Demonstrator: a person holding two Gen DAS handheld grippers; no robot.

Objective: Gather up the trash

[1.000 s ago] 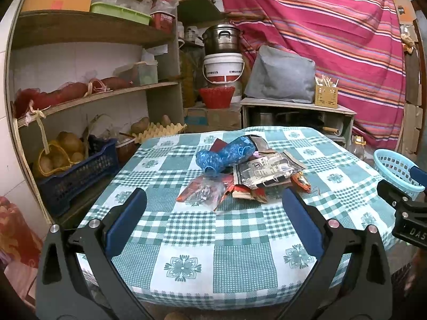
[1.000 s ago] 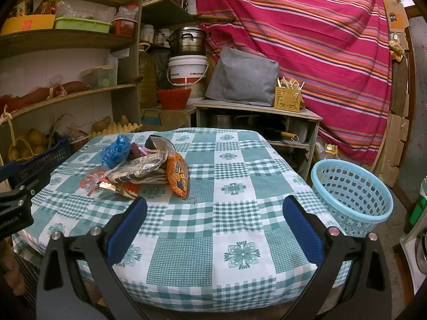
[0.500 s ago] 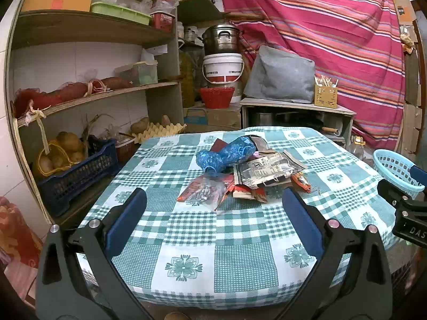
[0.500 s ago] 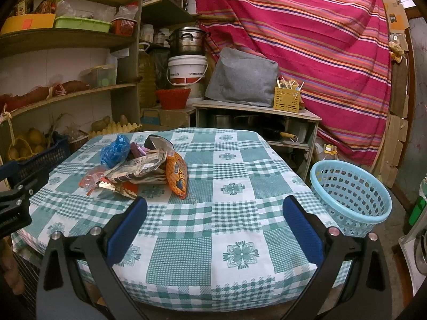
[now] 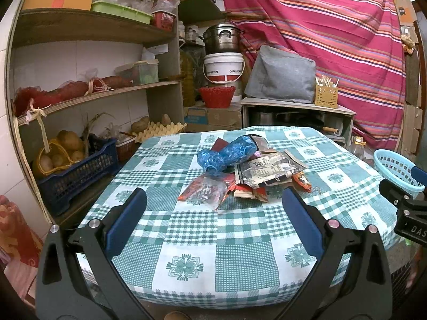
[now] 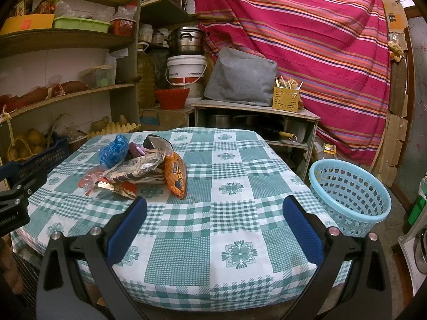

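Approaching with jaws wide and empty, both grippers, left gripper (image 5: 213, 213) and right gripper (image 6: 214, 213), risk scattering the loose wrappers (image 5: 264, 172) off the desk (image 5: 186, 229).

Checked tablecloth (image 6: 229, 229), striped curtain (image 6: 307, 26), shelves (image 5: 88, 26) — steel pot (image 6: 186, 40) on white bucket (image 6: 186, 69).

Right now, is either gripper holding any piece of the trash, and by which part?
Nothing is held. The left gripper and right gripper are both open and empty, short of the pile of crumpled wrappers.
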